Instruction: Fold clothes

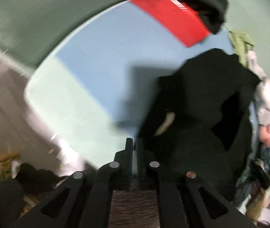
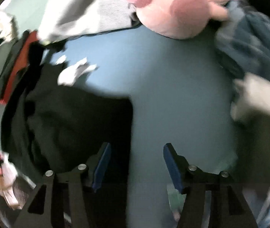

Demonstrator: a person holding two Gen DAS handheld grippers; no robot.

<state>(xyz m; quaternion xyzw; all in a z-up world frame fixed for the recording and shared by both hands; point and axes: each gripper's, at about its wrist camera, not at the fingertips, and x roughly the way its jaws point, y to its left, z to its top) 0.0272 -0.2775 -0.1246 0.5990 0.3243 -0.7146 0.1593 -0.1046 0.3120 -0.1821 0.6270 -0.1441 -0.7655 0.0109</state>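
Observation:
A black garment point(image 1: 201, 104) lies crumpled on the blue table point(image 1: 97, 57), with a pale label showing on it. My left gripper point(image 1: 135, 146) points down at the garment's left edge. Its jaws stand a narrow slit apart, and I see no cloth in the slit. In the right wrist view the same black garment point(image 2: 68, 117) fills the lower left. My right gripper point(image 2: 136, 144) hangs open over its right edge, blue pads point(image 2: 104, 163) wide apart and nothing pinched between them. Both views are motion-blurred.
A red box point(image 1: 165, 19) with dark cloth draped over it sits at the table's far side. A pink plush toy point(image 2: 176, 9), a striped grey cloth point(image 2: 97, 13) and a dark blue cloth point(image 2: 252, 43) lie around the bare blue patch. Green cloth point(image 1: 241, 43) and grey cloth point(image 1: 268, 102) pile at the right.

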